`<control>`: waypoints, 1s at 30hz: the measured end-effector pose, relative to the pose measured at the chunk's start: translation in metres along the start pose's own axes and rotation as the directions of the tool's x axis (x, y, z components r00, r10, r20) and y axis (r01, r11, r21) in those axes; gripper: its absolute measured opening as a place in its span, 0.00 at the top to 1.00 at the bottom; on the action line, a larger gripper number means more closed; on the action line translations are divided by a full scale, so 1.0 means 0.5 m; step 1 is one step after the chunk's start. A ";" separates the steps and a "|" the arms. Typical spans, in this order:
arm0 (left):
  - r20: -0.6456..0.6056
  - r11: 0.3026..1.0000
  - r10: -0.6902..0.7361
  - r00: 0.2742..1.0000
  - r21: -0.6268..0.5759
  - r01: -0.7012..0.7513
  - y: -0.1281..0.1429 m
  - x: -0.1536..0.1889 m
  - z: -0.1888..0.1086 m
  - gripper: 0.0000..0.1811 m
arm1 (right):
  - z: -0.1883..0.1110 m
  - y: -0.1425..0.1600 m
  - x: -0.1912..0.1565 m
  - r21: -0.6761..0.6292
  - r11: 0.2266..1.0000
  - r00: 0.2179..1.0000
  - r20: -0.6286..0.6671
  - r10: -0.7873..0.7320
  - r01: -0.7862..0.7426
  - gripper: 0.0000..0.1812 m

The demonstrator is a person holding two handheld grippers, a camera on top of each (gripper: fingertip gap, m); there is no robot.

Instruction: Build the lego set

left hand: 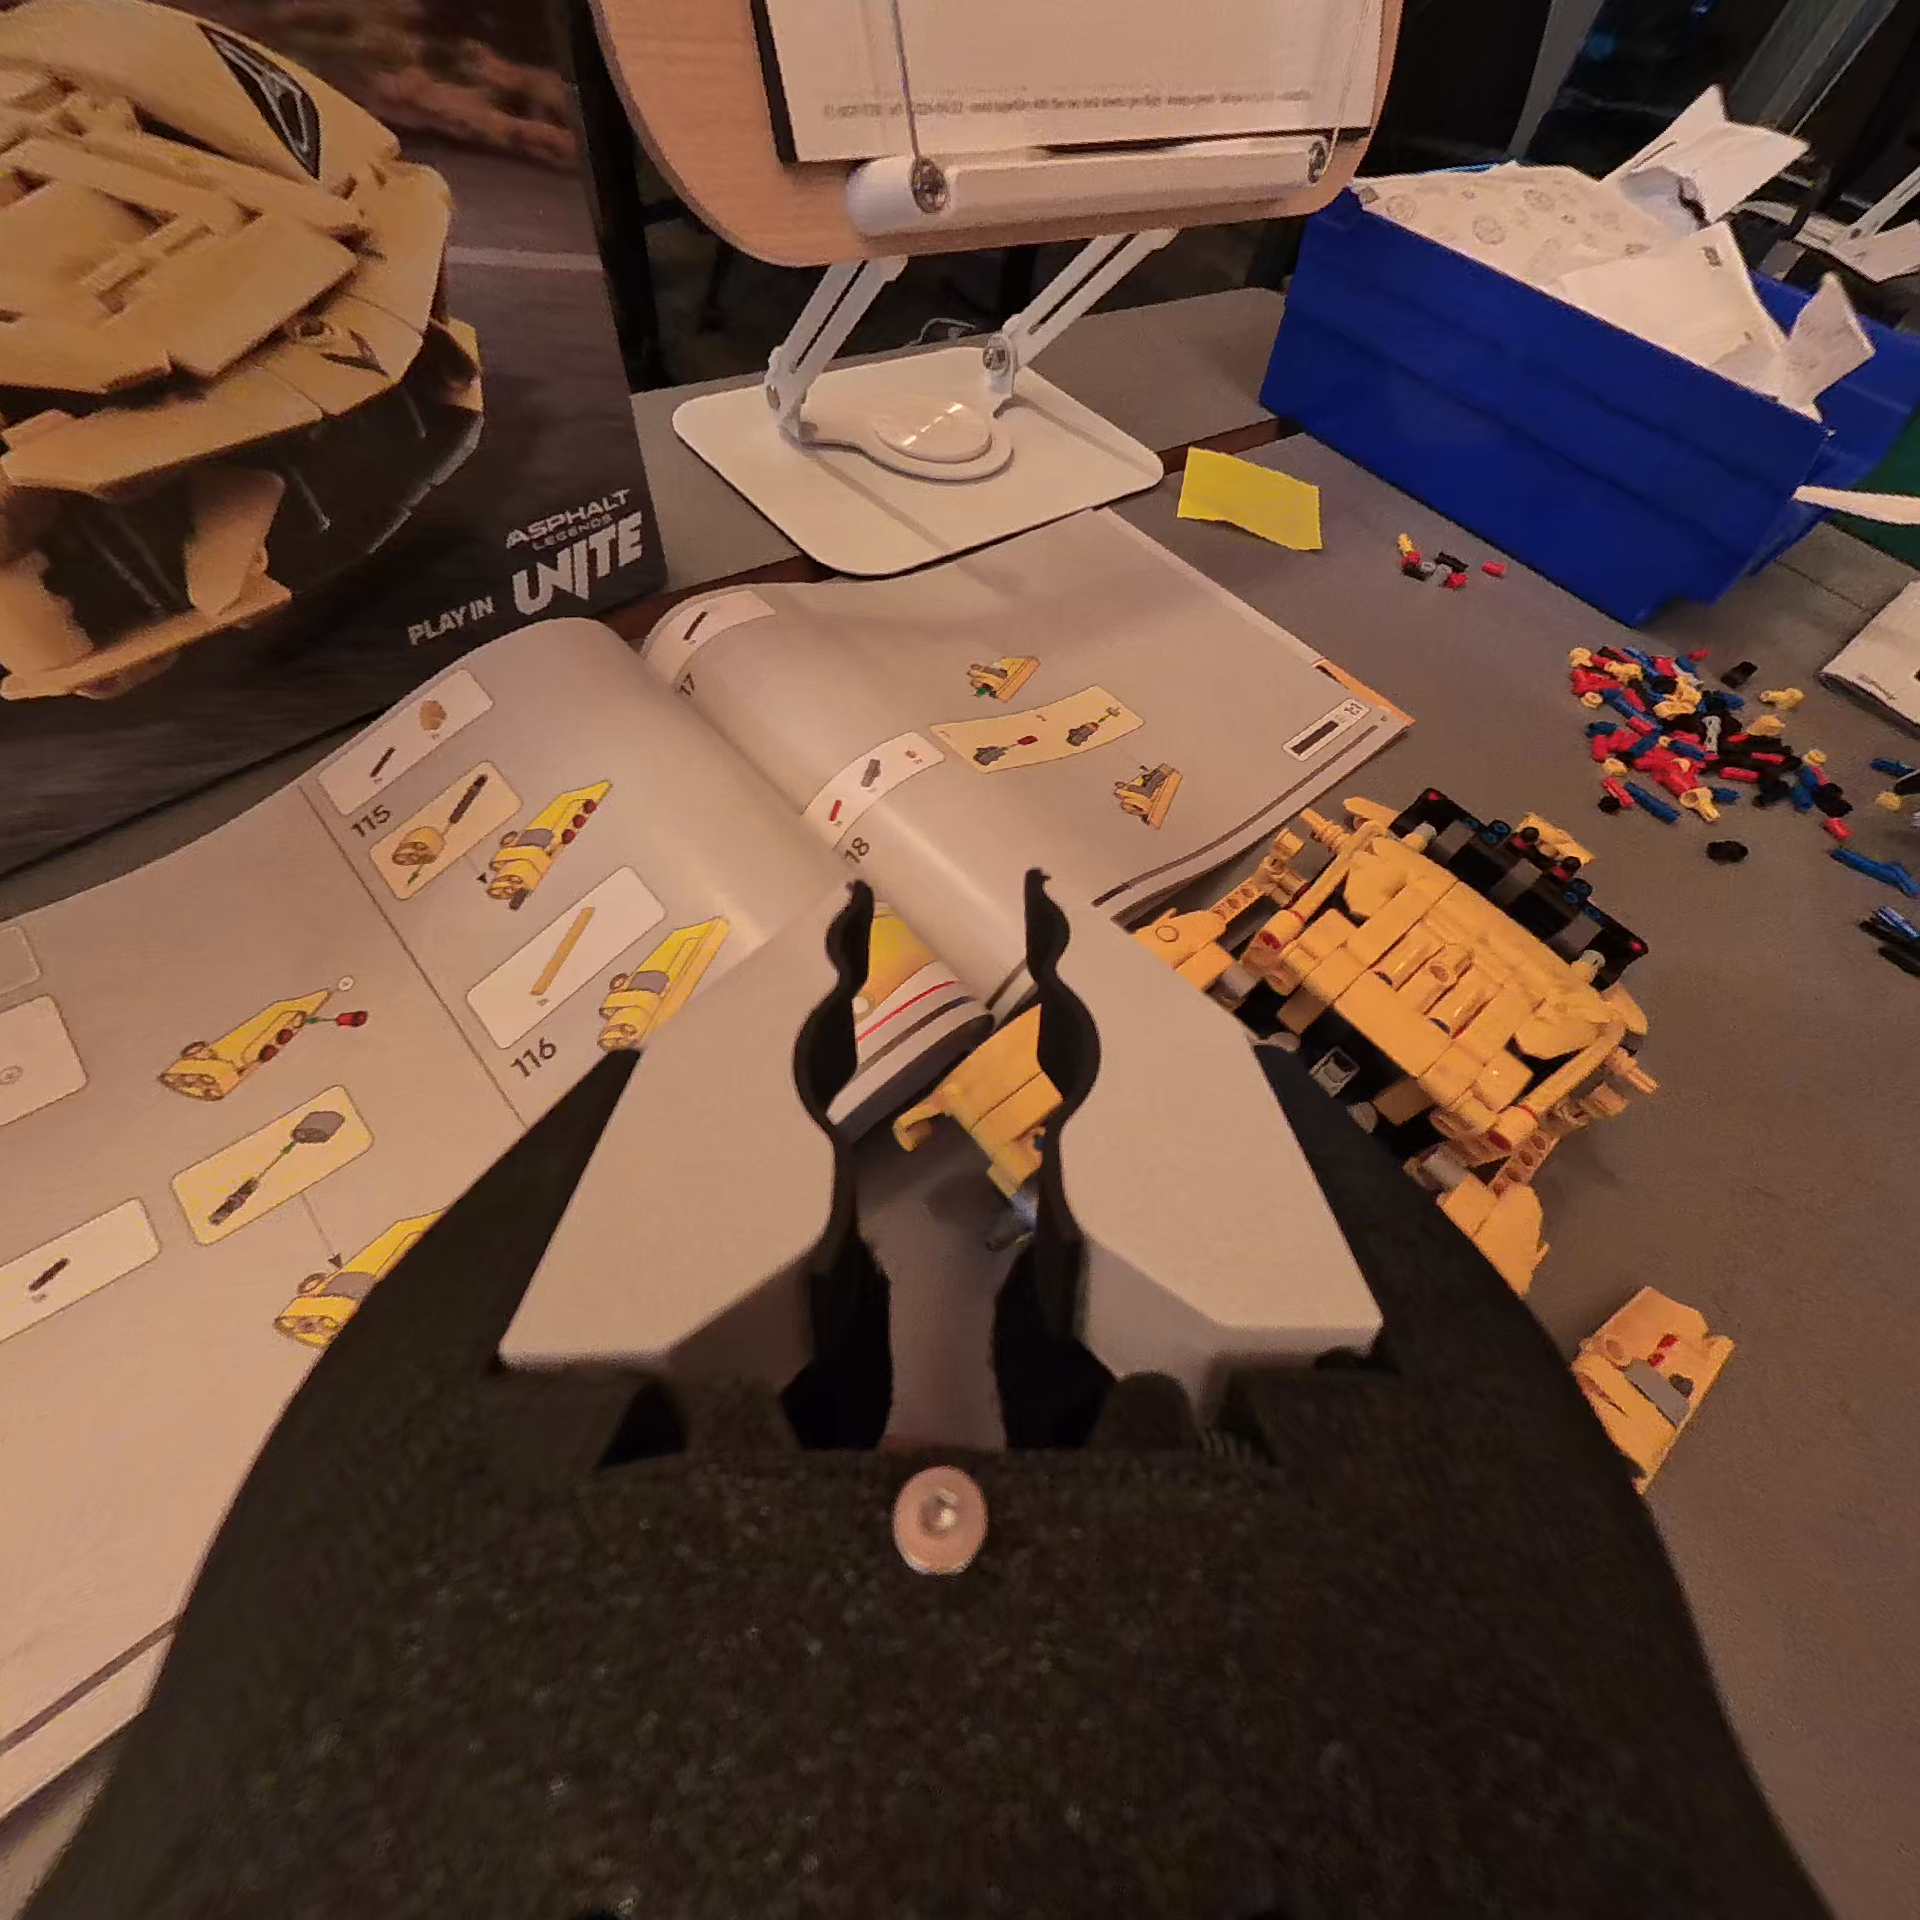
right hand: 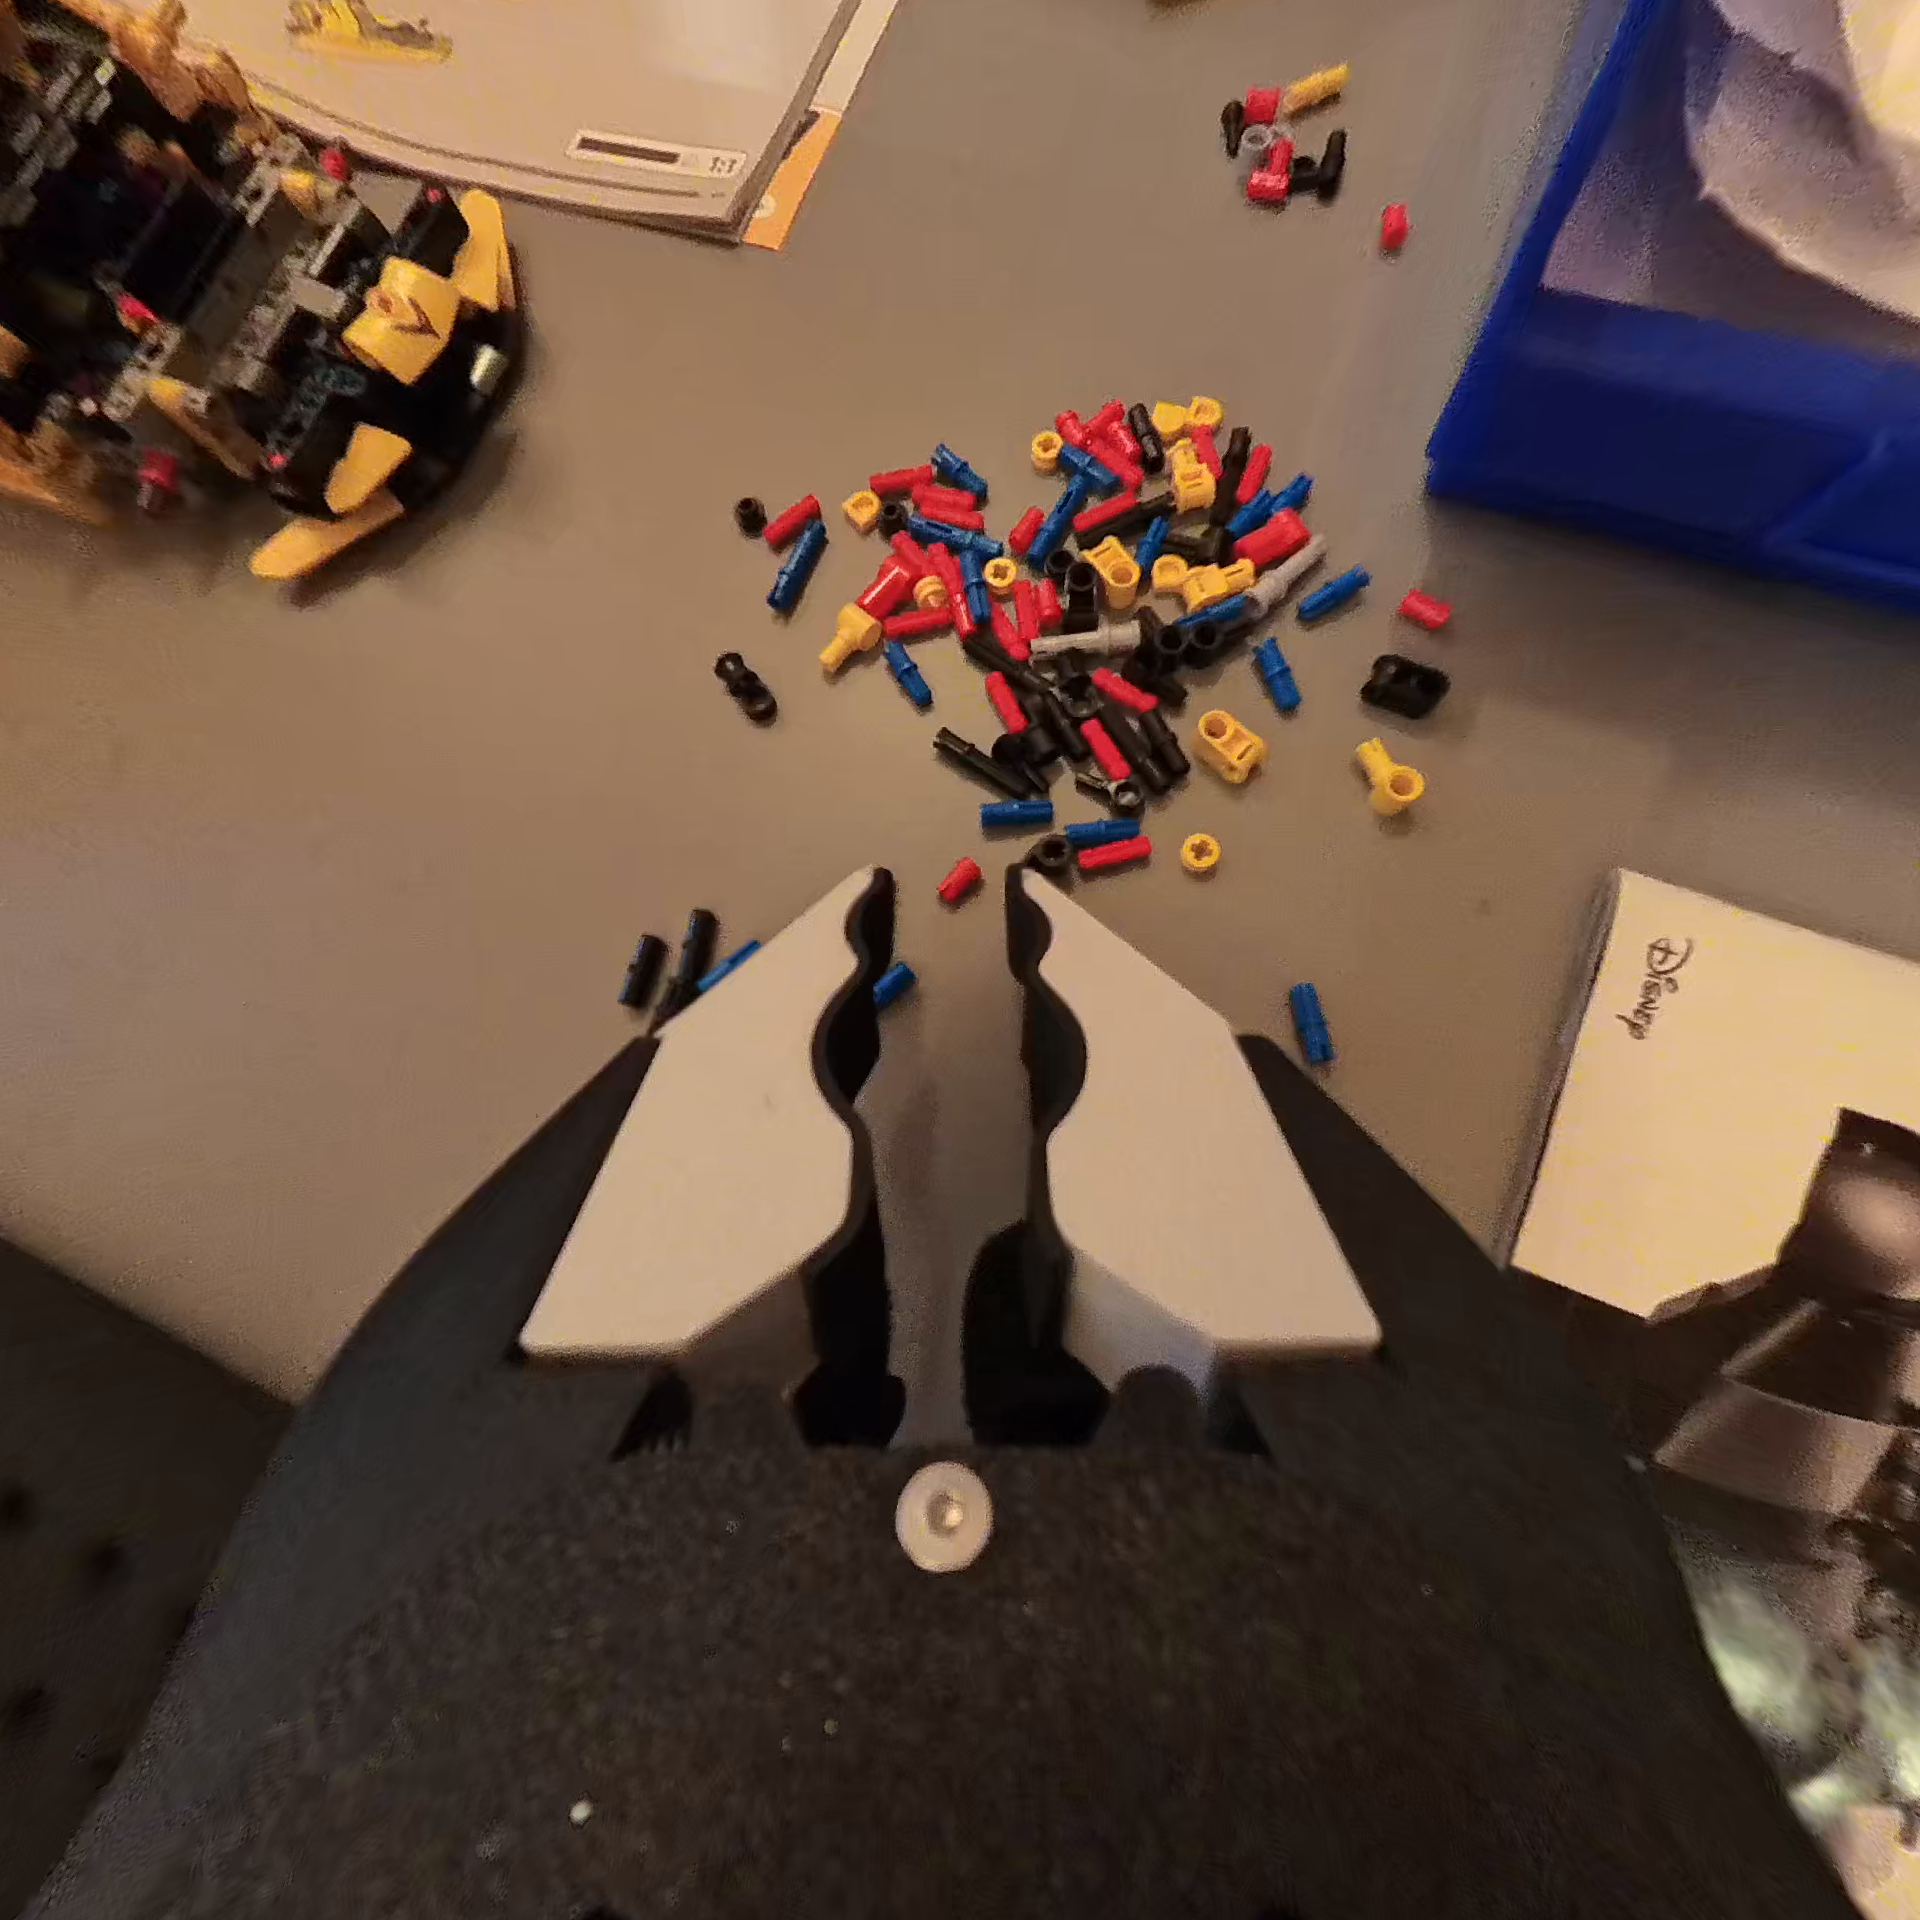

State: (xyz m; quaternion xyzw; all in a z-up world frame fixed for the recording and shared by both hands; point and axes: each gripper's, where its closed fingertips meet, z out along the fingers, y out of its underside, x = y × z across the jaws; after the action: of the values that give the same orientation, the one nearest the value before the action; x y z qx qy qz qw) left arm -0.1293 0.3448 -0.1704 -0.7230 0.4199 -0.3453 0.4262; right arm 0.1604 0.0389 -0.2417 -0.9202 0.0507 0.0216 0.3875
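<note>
left claw (left hand: 948,894) slightly parted, empty, over the open instruction booklet (left hand: 582,883); knobbly yellow-and-black lego car (left hand: 1434,966) just right of its tips on the grey counter (left hand: 1714,1143). right claw (right hand: 951,883) parted narrowly, empty, tips just short of a glossy heap of small plastic pins (right hand: 1091,603); blue bin (right hand: 1683,416) beyond.

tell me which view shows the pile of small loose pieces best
The right wrist view: the pile lies spread just ahead of the open right gripper, so single red, blue, black and yellow pieces show clearly. The left wrist view catches the same pile only far off near its right edge.
</note>
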 end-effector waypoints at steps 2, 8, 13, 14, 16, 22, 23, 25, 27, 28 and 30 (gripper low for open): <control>0.005 1.000 -0.011 1.000 -0.003 0.011 0.003 -0.006 0.001 0.84 | -0.002 -0.005 0.013 0.005 1.000 1.000 -0.025 -0.012 0.013 0.90; 0.002 1.000 -0.010 1.000 -0.018 0.010 0.011 -0.004 0.008 0.84 | 0.010 -0.011 0.055 -0.003 1.000 0.998 -0.063 0.006 -0.006 0.92; 0.022 0.999 0.032 0.999 -0.035 -0.031 0.018 -0.005 0.011 0.84 | 0.029 0.013 0.080 -0.045 0.998 0.998 -0.052 -0.039 0.037 0.92; 0.027 0.999 0.038 0.999 -0.035 -0.037 0.017 -0.006 0.011 0.84 | 0.030 0.014 0.078 -0.040 0.998 0.999 -0.028 -0.043 0.041 0.91; 0.029 0.999 0.042 0.999 -0.034 -0.041 0.017 -0.007 0.011 0.84 | 0.034 0.015 0.078 -0.038 0.998 0.998 -0.005 -0.056 0.056 0.91; 0.027 0.998 0.050 0.998 -0.046 -0.049 0.023 -0.004 0.015 0.84 | 0.038 0.012 0.074 -0.047 0.988 0.989 0.016 -0.149 0.149 0.89; 0.028 0.997 0.056 0.998 -0.047 -0.054 0.024 -0.003 0.016 0.84 | 0.038 0.012 0.074 -0.050 0.985 0.987 0.012 -0.162 0.163 0.89; 0.033 0.997 0.064 0.997 -0.050 -0.063 0.024 -0.003 0.016 0.84 | 0.040 0.010 0.074 -0.047 0.981 0.982 -0.002 -0.187 0.187 0.89; 0.036 0.996 0.070 0.997 -0.053 -0.068 0.025 -0.003 0.017 0.84 | 0.043 0.006 0.073 -0.042 0.980 0.981 -0.010 -0.193 0.193 0.89; 0.038 0.996 0.072 0.997 -0.054 -0.070 0.025 -0.003 0.016 0.84 | 0.045 0.004 0.071 -0.038 0.981 0.981 -0.011 -0.192 0.192 0.90; 0.040 0.996 0.076 0.996 -0.054 -0.073 0.025 -0.003 0.016 0.84 | 0.048 0.003 0.067 -0.031 0.982 0.982 -0.009 -0.189 0.188 0.92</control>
State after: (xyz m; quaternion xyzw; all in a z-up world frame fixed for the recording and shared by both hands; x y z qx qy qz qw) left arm -0.1269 0.3454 -0.1852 -0.7249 0.4466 -0.3028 0.4282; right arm 0.1936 0.0523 -0.2622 -0.9268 -0.0348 -0.0200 0.3734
